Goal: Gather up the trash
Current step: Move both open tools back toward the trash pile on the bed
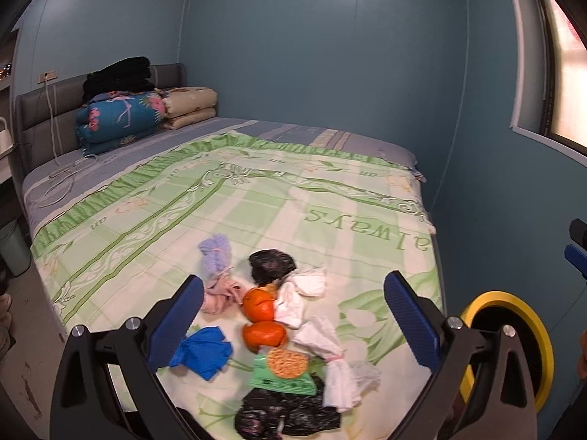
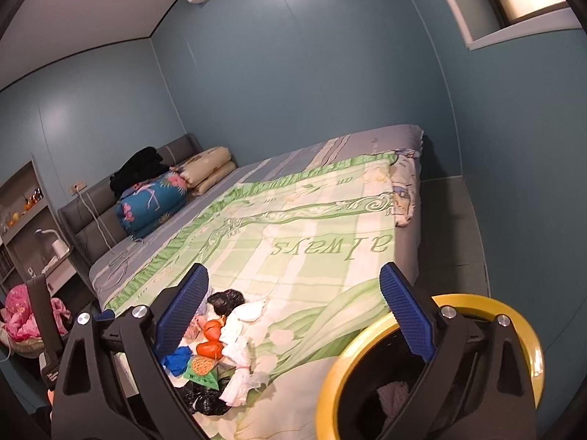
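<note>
Trash (image 1: 279, 333) lies heaped at the near end of the bed (image 1: 256, 198), beside the yellow-rimmed bin (image 2: 433, 370), probably so each piece travels only a little way, while the left gripper (image 1: 293, 311) and right gripper (image 2: 293, 308) hang wide-jawed and empty.

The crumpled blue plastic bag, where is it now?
In the left wrist view, the crumpled blue plastic bag lies low on the left of the green bedspread, beside the lower orange peel.
</note>
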### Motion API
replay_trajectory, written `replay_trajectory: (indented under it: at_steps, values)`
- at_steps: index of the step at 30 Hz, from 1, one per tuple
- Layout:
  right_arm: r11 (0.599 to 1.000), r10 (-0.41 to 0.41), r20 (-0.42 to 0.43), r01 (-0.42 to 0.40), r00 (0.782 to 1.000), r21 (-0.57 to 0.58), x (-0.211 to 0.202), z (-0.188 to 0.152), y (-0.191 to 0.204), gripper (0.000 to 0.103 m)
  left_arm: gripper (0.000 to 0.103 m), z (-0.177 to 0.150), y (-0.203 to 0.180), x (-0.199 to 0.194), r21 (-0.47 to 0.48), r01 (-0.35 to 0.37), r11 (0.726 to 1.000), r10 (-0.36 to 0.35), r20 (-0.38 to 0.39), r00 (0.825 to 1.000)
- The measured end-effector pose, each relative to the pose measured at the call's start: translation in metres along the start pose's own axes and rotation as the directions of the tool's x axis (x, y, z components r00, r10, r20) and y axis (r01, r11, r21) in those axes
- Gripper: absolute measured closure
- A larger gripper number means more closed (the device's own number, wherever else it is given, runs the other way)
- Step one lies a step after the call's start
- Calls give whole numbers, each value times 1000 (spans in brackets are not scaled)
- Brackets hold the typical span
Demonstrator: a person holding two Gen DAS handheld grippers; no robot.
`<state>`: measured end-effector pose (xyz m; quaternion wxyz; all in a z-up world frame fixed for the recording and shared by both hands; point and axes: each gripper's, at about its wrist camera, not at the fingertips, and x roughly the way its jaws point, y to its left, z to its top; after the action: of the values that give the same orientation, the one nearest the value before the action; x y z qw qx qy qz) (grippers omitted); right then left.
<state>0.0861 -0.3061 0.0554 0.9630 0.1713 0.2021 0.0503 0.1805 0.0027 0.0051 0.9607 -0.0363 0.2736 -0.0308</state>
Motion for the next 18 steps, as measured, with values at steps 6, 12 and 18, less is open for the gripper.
replay_trajectory:
  at_steps: [6, 12, 18]
  values:
    - [1000, 13, -38, -15, 999, -27, 13, -9, 21, 11, 8, -8, 27, 8, -42, -44, 998, 44, -19, 999]
    - [999, 19, -77, -23, 997, -50, 32, -15, 32, 11, 8, -19, 48, 15, -76, -70, 995, 67, -49, 997]
    - [996, 26, -110, -34, 994, -77, 49, -26, 48, 11, 8, -31, 67, 23, -112, -95, 989, 87, -80, 993]
